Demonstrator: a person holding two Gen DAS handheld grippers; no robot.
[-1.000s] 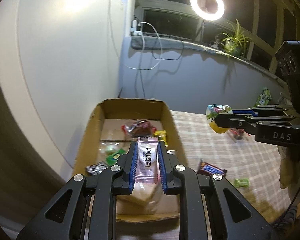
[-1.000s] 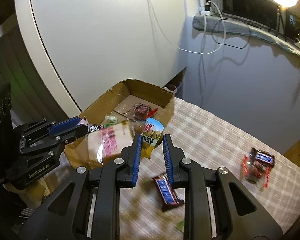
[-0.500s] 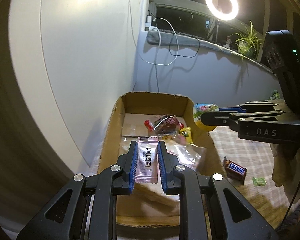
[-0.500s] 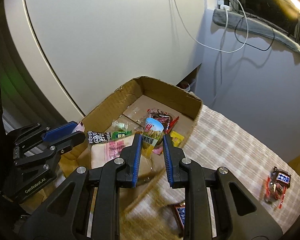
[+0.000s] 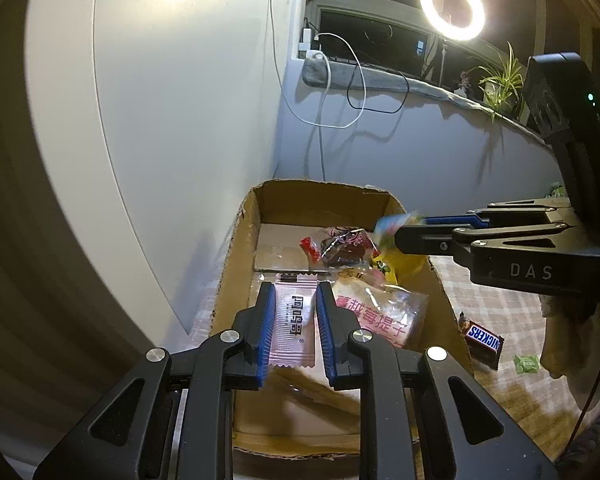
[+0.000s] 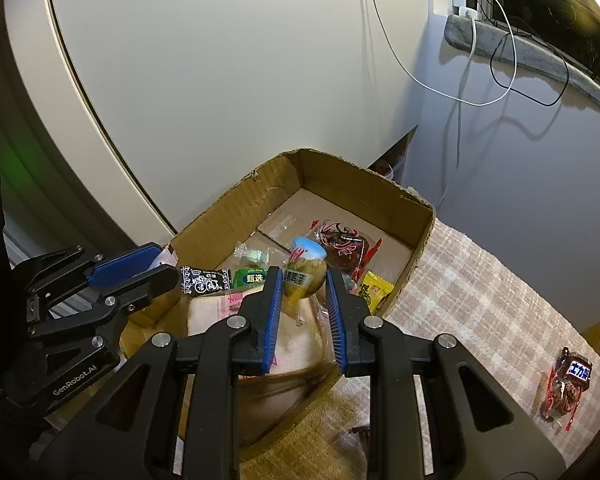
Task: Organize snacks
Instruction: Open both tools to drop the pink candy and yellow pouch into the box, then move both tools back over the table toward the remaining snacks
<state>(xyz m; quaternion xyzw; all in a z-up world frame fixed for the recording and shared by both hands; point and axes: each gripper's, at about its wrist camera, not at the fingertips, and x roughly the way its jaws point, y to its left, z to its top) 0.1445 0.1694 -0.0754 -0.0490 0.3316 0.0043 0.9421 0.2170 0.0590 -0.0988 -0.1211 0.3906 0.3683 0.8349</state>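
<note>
Two tools over a cardboard box (image 5: 236, 264) at the far left corner of the bench (image 5: 512, 304), right by the wall. Left tool (image 5: 296, 312) clenched on a flat pink snack pack (image 5: 294, 322), held above the near half of the box. Right tool (image 6: 303, 292) clenched on a small snack cup (image 6: 305, 268) with a blue top and a yellow body, held above the middle of the box, just inside its right wall. Neither one let go yet.

Already down in the box: a big bread bag (image 5: 380, 312) with red writing near the front, a dark red wrapped snack (image 5: 342, 246) toward the far wall, a small yellow packet (image 6: 374, 290) against the right wall, a little black packet (image 6: 204, 280) and a green one (image 6: 250, 278) along the left side.

Left out on the checked bench cloth: a Snickers bar (image 5: 482, 338) just beside the box's right wall, a small green candy (image 5: 526, 364) a bit further right, and a red-and-blue wrapped snack (image 6: 568, 388) well apart, toward the right edge of the bench.

By the look of it, more than half done. Probably next: open both tools so the pack and the cup drop in, then fetch the three on the cloth. Maybe more snacks out of view; cannot tell.
</note>
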